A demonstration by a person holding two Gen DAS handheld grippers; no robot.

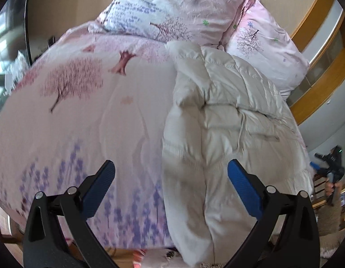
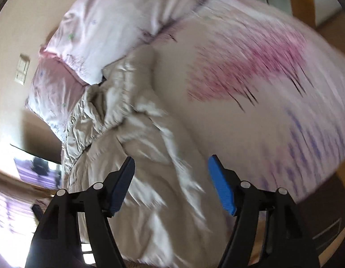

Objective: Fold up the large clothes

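step: we're between folds on cream quilted puffer coat (image 1: 219,120) | left gripper (image 1: 171,183) & right gripper (image 2: 171,178) both released, nothing btwn jaws | next: we need 2 fresh holds on coat edge

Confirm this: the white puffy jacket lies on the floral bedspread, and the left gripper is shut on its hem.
Not quite. The white puffy jacket lies on the floral bedspread, but the left gripper is open, holding nothing, as the left wrist view shows.
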